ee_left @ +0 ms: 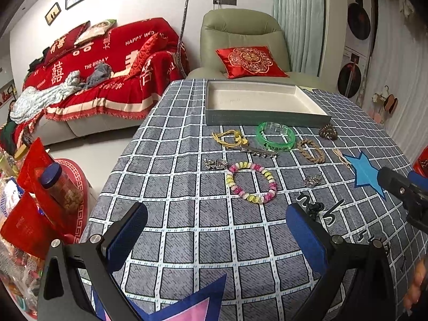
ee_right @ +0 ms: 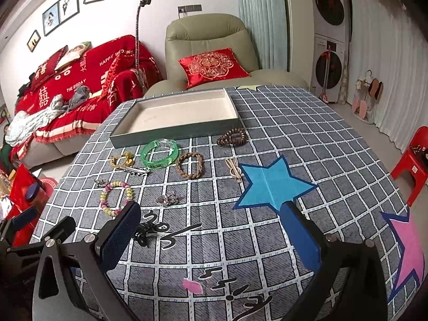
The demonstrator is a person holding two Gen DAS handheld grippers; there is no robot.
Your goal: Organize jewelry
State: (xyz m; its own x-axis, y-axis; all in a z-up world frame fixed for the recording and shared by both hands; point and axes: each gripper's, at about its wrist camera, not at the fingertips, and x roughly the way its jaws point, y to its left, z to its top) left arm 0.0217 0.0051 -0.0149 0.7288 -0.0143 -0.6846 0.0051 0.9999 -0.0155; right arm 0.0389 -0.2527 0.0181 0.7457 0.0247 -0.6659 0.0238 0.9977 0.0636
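Jewelry lies scattered on a grey checked tablecloth [ee_right: 267, 123], just near of a shallow grey tray [ee_left: 267, 119] with a bare cream floor that sits at the far side of the table. Nearest the tray's front wall are a yellow cord bracelet [ee_left: 231, 137] at left, a translucent green bangle [ee_left: 276, 136] in the middle, and a dark brown coiled hair tie [ee_right: 232, 136] at right. A silver hair clip [ee_left: 260, 153] lies just near of the yellow bracelet and the bangle; a braided tan bracelet [ee_right: 190, 165] rests right of the bangle, and a pale beige clip [ee_right: 234, 170] lies between it and a blue star [ee_right: 272, 184] printed on the cloth. Nearer still are a pink-and-yellow beaded bracelet [ee_left: 251, 182], a small silver piece [ee_left: 216, 163] on its far left, and another silver piece [ee_right: 167, 199] to its right. A black claw clip [ee_right: 141, 235] lies beside the right gripper's left finger. Left gripper [ee_left: 216, 236] and right gripper [ee_right: 211, 236] both hover over the near cloth, fingers spread wide, holding nothing. A red-draped sofa [ee_left: 107, 69] and an armchair [ee_right: 211, 42] stand beyond the table.
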